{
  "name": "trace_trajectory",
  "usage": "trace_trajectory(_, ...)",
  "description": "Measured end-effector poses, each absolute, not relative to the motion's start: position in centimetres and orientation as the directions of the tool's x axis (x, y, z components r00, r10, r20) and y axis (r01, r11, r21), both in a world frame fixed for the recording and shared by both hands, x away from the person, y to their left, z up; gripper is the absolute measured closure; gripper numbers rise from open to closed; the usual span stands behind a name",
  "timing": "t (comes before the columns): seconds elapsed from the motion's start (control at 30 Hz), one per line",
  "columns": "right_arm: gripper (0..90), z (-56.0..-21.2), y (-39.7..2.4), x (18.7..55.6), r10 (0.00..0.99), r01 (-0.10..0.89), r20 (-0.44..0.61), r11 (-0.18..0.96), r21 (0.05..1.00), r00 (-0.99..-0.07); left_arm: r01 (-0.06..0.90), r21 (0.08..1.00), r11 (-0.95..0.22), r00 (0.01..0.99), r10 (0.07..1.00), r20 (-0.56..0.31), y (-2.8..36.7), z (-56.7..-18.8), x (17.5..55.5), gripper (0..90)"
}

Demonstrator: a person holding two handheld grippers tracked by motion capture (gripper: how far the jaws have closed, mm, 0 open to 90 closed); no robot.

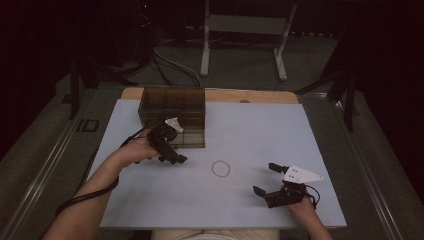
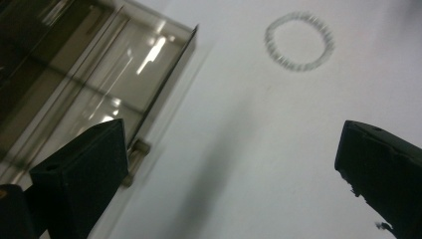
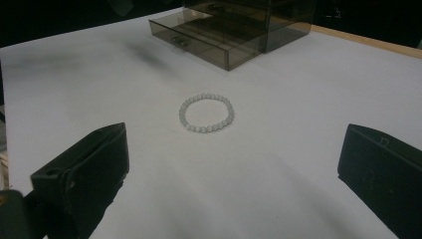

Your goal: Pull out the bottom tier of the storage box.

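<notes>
Up on the high view, the bracelet (image 1: 220,168) is just a faint ring on the white mat (image 1: 250,130), lying in the open between the two hands, and the smoky box (image 1: 174,116) sits at the far left of the mat. Drop to the right gripper view and that ring sharpens into a string of pale beads (image 3: 206,113), lying flat and touching nothing, with the box (image 3: 249,25) beyond it and its lowest drawer (image 3: 199,42) pulled out toward the bracelet, something the high view hardly gives away. The left gripper view adds the close look: the drawer (image 2: 99,94) right by its near jaw, small handle showing, and the bracelet (image 2: 299,41) blurred up at the top. Now the tools. The left gripper (image 1: 169,152) hovers at the box's front, near the drawer; its jaws stand wide apart with bare mat between them, holding nothing, though I can't say whether the near jaw grazes the drawer front. The right gripper (image 1: 266,179) is low at the near right of the mat, well apart from the bracelet, jaws spread wide and pointed toward it, empty too.
</notes>
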State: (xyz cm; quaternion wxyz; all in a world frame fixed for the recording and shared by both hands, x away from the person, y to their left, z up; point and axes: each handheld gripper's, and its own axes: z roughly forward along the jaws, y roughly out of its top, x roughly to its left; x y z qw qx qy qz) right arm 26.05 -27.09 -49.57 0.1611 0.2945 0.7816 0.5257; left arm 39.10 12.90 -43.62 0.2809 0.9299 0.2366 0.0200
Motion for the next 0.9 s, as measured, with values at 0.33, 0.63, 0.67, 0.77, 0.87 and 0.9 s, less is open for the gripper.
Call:
trace_trajectory(0.33, 0.0, -49.6, -27.0, 26.0, 0.627, 0.291, 0.057, 0.278, 0.915, -0.777, 0.397, 0.576, -0.715, 0.905, 0.408, -0.118, 11.1, -44.2, 37.5, 1.9)
trace_trajectory(0.63, 0.0, -49.6, -27.0, 26.0, 0.626, 0.291, 0.056, 0.28, 0.915, -0.778, 0.364, 0.591, -0.72, 0.922, 0.366, -0.122, 8.8, -44.7, 36.2, 1.9)
trace_trajectory(0.67, 0.0, -49.6, -27.0, 26.0, 0.625, 0.291, 0.056, 0.28, 0.915, -0.778, 0.352, 0.593, -0.724, 0.926, 0.36, -0.11, 8.7, -44.8, 36.1, 1.9)
trace_trajectory(0.77, 0.0, -49.6, -27.0, 26.0, 0.625, 0.289, 0.054, 0.281, 0.915, -0.779, 0.359, 0.599, -0.716, 0.925, 0.356, -0.13, 8.0, -45.1, 35.7, 1.9)
trace_trajectory(0.87, 0.0, -49.5, -27.0, 26.0, 0.625, 0.288, 0.054, 0.281, 0.915, -0.778, 0.365, 0.594, -0.717, 0.921, 0.37, -0.12, 7.1, -45.6, 35.2, 1.9)
trace_trajectory(0.9, 0.0, -49.5, -27.0, 26.0, 0.625, 0.289, 0.055, 0.281, 0.915, -0.779, 0.366, 0.591, -0.719, 0.919, 0.379, -0.109, 6.9, -45.7, 35.1, 1.9)
